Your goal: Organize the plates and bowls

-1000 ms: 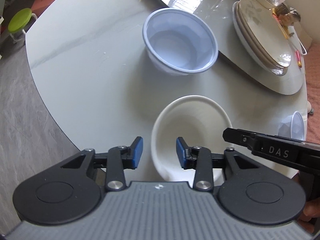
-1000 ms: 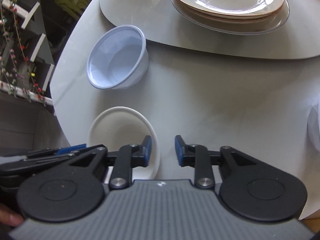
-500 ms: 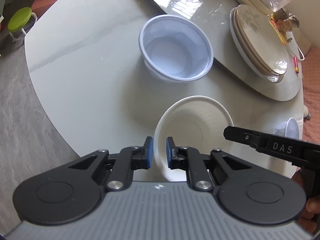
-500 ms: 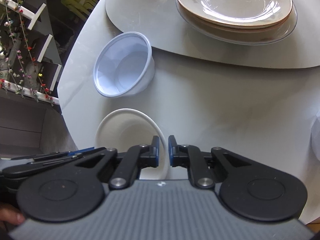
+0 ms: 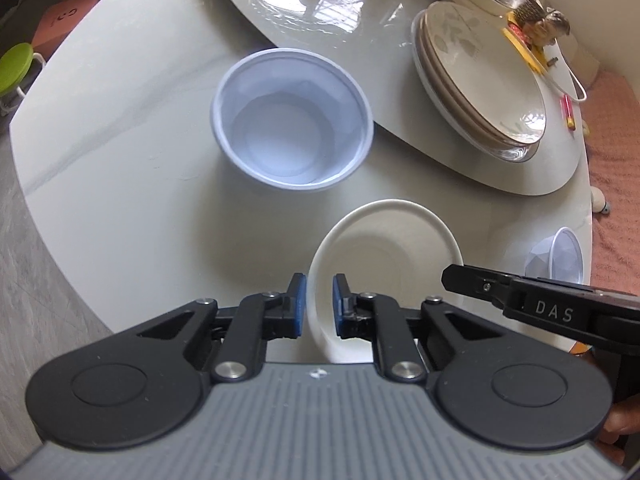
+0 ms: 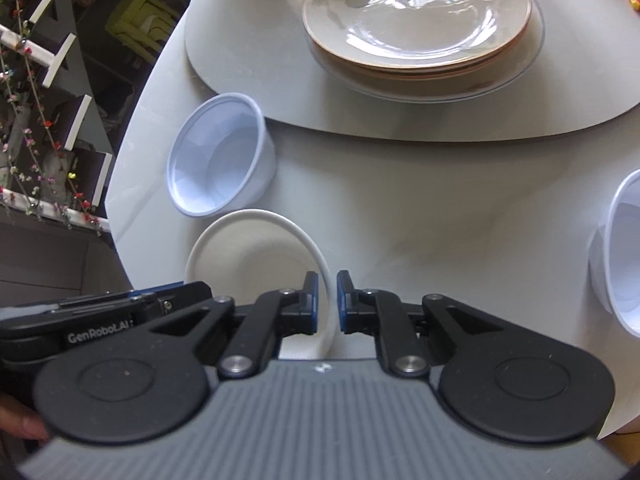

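A white bowl [image 5: 390,256] is held between both grippers, lifted a little above the pale round table [image 5: 120,152]. My left gripper [image 5: 319,304] is shut on its left rim. My right gripper [image 6: 327,300] is shut on its right rim; the bowl also shows in the right wrist view [image 6: 256,256]. A pale blue plastic bowl [image 5: 292,120] stands just beyond it, also seen in the right wrist view [image 6: 220,160]. A stack of beige plates [image 5: 484,76] sits on the raised turntable [image 5: 360,40], and shows in the right wrist view [image 6: 416,12].
A small clear plastic cup [image 5: 560,254] stands near the table's right edge, seen large in the right wrist view [image 6: 622,252]. Glass and other items crowd the far turntable. A green stool [image 5: 14,66] stands on the floor at left. The table edge is close below the grippers.
Both grippers closed from open onto opposite rims of the white bowl. The bowl has risen and moved toward the blue bowl.
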The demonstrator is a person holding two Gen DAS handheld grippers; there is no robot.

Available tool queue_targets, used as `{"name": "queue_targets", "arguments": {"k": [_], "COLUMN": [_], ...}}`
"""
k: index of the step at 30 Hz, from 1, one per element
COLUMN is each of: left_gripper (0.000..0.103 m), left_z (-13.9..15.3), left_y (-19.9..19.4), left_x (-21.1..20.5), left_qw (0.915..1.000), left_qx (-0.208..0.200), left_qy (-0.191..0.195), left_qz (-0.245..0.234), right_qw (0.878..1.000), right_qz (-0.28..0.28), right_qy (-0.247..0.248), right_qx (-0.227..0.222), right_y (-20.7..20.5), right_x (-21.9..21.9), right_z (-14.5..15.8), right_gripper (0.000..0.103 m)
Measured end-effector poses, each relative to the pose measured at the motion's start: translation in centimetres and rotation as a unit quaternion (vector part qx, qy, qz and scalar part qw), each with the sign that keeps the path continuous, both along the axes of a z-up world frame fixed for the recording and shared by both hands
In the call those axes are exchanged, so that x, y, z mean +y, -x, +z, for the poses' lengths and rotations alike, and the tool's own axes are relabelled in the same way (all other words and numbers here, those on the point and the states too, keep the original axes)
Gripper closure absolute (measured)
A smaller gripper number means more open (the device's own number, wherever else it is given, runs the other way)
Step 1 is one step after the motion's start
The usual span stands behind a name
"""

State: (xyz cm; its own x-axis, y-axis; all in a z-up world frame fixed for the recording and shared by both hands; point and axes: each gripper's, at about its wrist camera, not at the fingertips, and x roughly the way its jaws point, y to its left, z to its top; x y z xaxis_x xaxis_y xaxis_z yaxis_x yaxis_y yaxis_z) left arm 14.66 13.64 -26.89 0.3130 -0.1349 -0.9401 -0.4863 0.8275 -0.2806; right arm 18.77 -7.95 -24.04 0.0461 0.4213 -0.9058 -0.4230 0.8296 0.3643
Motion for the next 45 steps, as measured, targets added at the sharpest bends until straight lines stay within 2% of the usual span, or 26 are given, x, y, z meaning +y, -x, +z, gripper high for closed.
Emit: {"name": "queue_targets", "arguments": {"k": [11, 19, 21, 25, 34, 39, 41, 45], "left_gripper": [0.086, 0.085, 0.081, 0.078, 0.078, 0.078, 0.078, 0.078], "left_z": [-1.2, -0.7, -0.3, 1.5, 7.1, 11.4, 12.9, 15.6], "left_y": [-1.6, -1.8, -1.9, -1.4, 0.1, 1.2, 1.6, 2.9], "left_x": [-0.9, -0.7, -0.7, -0.5, -0.8, -1.8, -2.2, -3.0], "left_qw": [0.9993, 0.9995, 0.9995, 0.9994, 0.9973, 0.9902, 0.9862, 0.9768], "left_qx": [0.01, 0.017, 0.018, 0.003, -0.057, -0.115, -0.135, -0.17], "left_qy": [0.006, 0.008, -0.002, -0.019, -0.023, -0.039, -0.048, -0.073], "left_qz": [-0.035, -0.024, -0.027, -0.03, -0.042, -0.07, -0.083, -0.109], "right_qw": [1.0, 1.0, 1.0, 0.999, 0.996, 0.991, 0.989, 0.981], "right_qz": [-0.011, -0.01, -0.014, -0.032, -0.046, -0.061, -0.068, -0.077], "right_qy": [0.02, 0.02, 0.018, 0.017, -0.002, -0.009, -0.022, -0.031], "right_qx": [-0.003, -0.007, -0.011, -0.017, -0.07, -0.117, -0.128, -0.176], "right_y": [-0.6, -0.9, -0.8, -0.8, 0.9, 2.4, 2.7, 3.6], "right_x": [-0.9, -1.1, -1.0, -1.5, -2.8, -3.2, -3.1, -3.0], "right_z": [-0.7, 0.0, 0.3, 1.2, 5.7, 8.7, 9.8, 12.4], "right_gripper": [0.089, 0.088, 0.087, 0.08, 0.079, 0.079, 0.079, 0.079]}}
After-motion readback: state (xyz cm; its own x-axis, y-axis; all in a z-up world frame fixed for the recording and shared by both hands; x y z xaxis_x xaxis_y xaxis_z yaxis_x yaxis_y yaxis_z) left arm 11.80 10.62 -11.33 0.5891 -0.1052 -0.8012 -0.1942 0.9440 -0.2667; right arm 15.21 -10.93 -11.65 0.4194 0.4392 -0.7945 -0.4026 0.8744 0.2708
